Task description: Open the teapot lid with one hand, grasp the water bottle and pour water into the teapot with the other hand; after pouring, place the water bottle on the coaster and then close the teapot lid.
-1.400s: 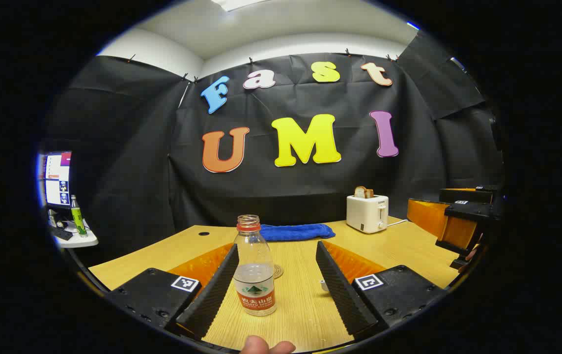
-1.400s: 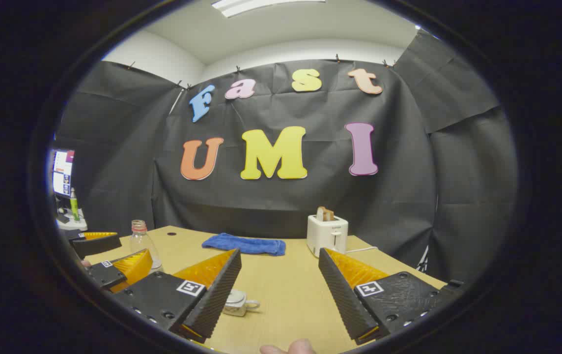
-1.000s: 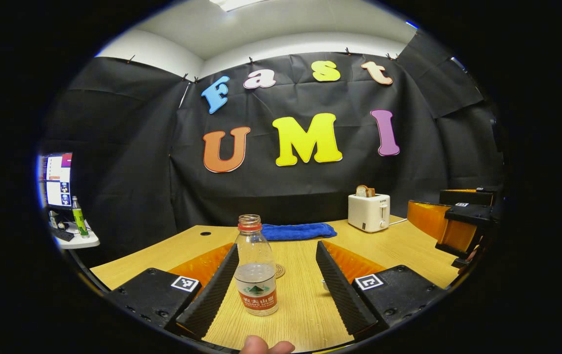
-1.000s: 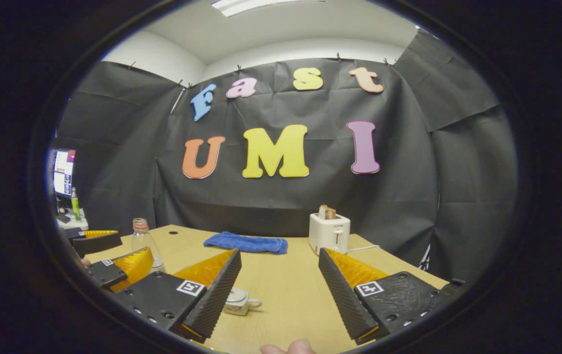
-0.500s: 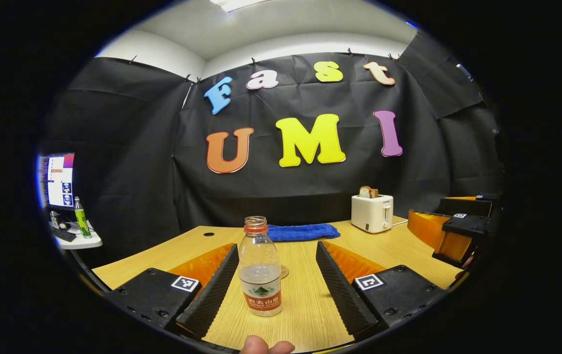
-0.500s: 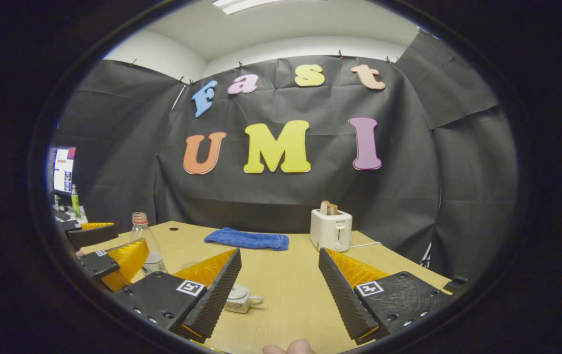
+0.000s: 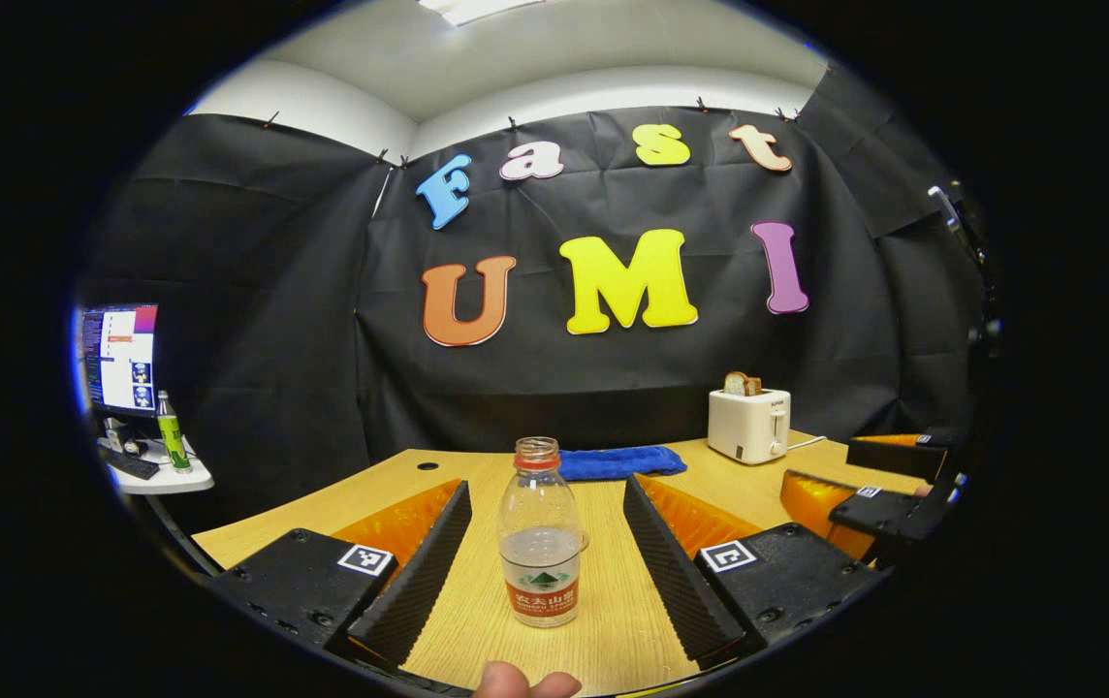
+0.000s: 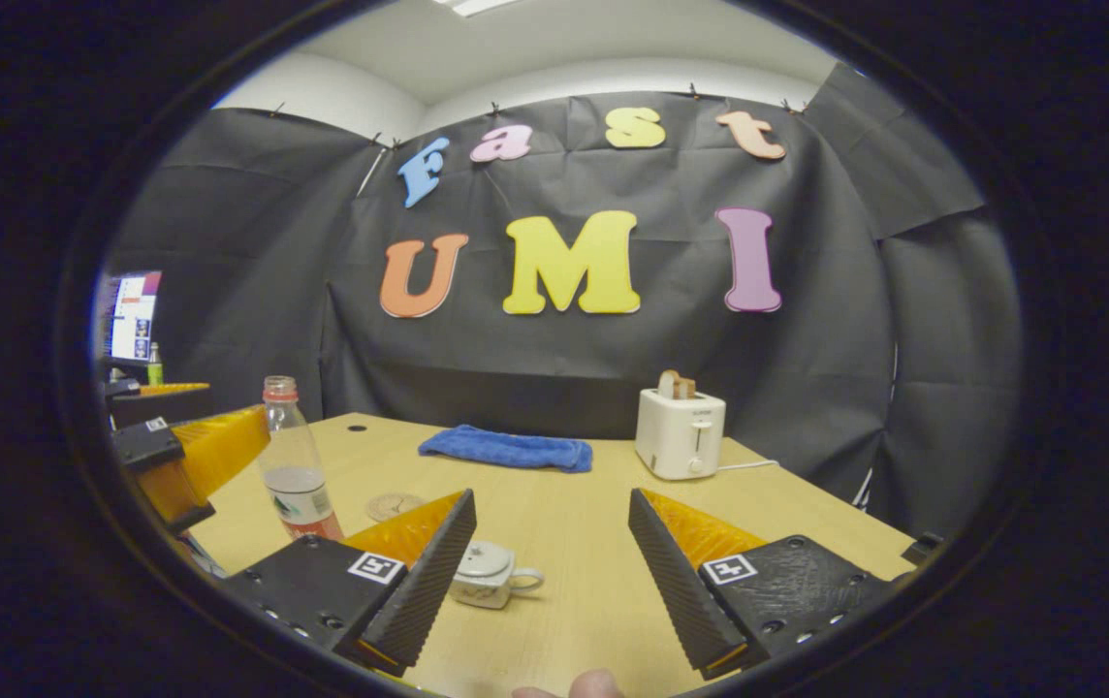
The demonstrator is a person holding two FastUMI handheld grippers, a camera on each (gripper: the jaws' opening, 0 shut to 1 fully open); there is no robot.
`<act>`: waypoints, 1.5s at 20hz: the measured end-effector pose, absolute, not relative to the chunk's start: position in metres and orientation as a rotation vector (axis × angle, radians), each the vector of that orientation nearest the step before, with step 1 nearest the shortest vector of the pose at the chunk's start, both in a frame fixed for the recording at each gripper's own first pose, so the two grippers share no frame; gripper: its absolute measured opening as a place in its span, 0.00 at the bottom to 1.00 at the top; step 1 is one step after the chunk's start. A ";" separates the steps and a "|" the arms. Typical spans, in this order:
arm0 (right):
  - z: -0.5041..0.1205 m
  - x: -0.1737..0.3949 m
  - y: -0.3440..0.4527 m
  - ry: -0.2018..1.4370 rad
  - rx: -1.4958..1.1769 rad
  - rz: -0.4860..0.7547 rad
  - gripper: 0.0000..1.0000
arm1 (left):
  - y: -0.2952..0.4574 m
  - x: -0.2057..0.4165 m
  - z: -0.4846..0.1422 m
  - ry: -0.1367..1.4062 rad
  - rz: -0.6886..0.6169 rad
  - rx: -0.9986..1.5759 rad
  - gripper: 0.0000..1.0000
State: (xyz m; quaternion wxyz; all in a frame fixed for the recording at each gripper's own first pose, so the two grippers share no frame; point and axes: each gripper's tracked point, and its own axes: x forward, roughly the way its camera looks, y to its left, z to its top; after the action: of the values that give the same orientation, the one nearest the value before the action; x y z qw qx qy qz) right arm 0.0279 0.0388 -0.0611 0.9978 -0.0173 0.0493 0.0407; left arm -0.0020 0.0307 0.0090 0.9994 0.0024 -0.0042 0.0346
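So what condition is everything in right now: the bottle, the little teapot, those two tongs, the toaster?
Water bottle: upright on the table, cap off, partly filled, not gripped.
Teapot: on the table, lid on.
Coaster: bare.
Left tongs: open, fingers either side of the bottle.
Right tongs: open, holding nothing.
Toaster: bread sticking up.
Blue towel: lying flat.
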 end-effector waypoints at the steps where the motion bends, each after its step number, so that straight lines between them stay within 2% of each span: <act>1: -0.067 0.032 0.044 0.109 -0.036 0.091 0.95 | 0.033 -0.001 0.009 -0.007 0.075 0.009 0.99; 14: -0.131 0.084 0.083 0.252 -0.040 0.169 0.95 | 0.068 0.003 0.005 0.012 0.149 0.001 0.99; 15: -0.133 0.088 0.082 0.251 -0.047 0.165 0.89 | 0.069 0.003 0.004 0.015 0.150 0.001 0.99; 16: -0.134 0.090 0.084 0.256 -0.050 0.165 0.80 | 0.071 0.004 0.005 0.015 0.151 0.001 0.99; 18: -0.137 0.091 0.089 0.264 -0.046 0.185 0.76 | 0.072 0.002 0.004 0.017 0.153 -0.003 0.99; 21: -0.138 0.091 0.099 0.272 -0.057 0.212 0.50 | 0.075 0.004 0.003 0.021 0.161 -0.002 0.99; 24: -0.138 0.093 0.102 0.283 -0.044 0.216 0.17 | 0.076 0.003 0.003 0.022 0.160 -0.008 0.99; 26: -0.139 0.100 0.096 0.276 -0.033 0.209 0.17 | 0.076 0.003 0.002 0.022 0.161 -0.010 0.99; 27: -0.141 0.097 0.098 0.284 -0.028 0.210 0.03 | 0.076 0.004 0.002 0.024 0.161 -0.012 0.99; 30: -0.141 0.098 0.098 0.284 -0.030 0.225 0.01 | 0.077 0.005 0.002 0.028 0.161 -0.021 0.99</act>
State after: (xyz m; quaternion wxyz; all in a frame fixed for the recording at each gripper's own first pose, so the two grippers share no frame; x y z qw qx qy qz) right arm 0.0976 0.0983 -0.1411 0.9836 -0.0147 0.1412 0.1117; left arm 0.0046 0.0769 0.0024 0.9966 -0.0107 0.0139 0.0803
